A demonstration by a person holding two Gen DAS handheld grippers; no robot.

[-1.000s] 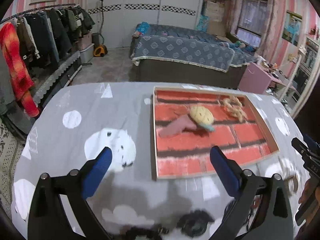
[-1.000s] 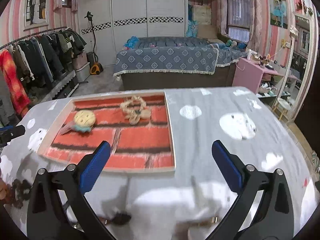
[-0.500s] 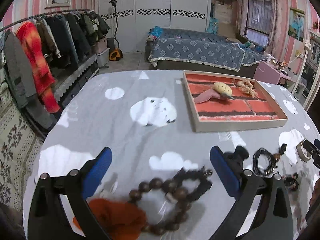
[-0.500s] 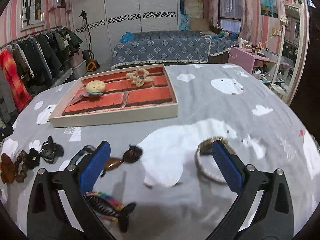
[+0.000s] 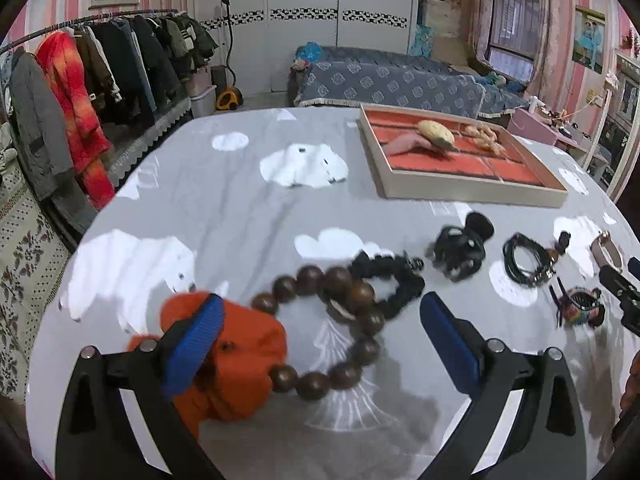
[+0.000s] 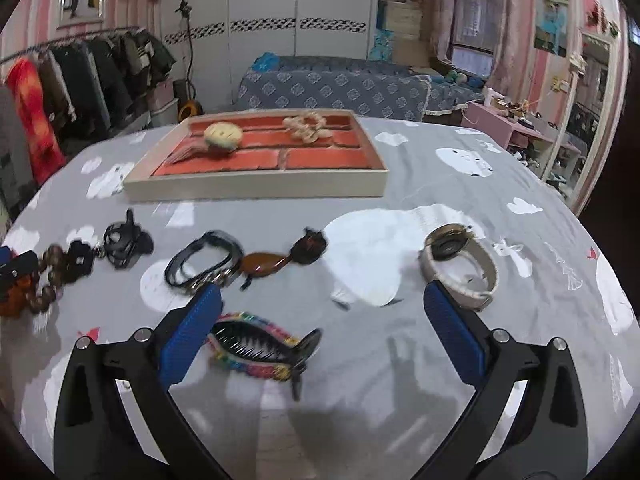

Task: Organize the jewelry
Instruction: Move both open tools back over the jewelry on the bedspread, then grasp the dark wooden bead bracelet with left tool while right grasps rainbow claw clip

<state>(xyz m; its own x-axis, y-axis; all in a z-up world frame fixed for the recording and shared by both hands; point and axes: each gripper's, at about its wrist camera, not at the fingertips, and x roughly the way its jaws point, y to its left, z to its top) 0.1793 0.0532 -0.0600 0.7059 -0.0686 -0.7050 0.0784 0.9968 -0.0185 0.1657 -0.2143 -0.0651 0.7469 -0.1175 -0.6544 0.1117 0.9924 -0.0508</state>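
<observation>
Jewelry lies in a row across the middle of the right view — beads (image 6: 44, 276) at far left, cord bracelet (image 6: 202, 258), fish clip (image 6: 260, 346) low centre, watch (image 6: 460, 266) at right; the tray (image 6: 256, 190) sits upper centre. Judged step: choosing a pickup. Next, close on one piece. Left gripper (image 5: 320, 338) gapes wide over the beads, holding nothing; right gripper (image 6: 322, 332) equally wide, empty.

Blue-padded left finger (image 5: 192, 344) covering part of orange tassel (image 5: 240, 364); motion blurring brown wooden bead bracelet (image 5: 340, 320); frame's lower edge cropping black gripper arms.
</observation>
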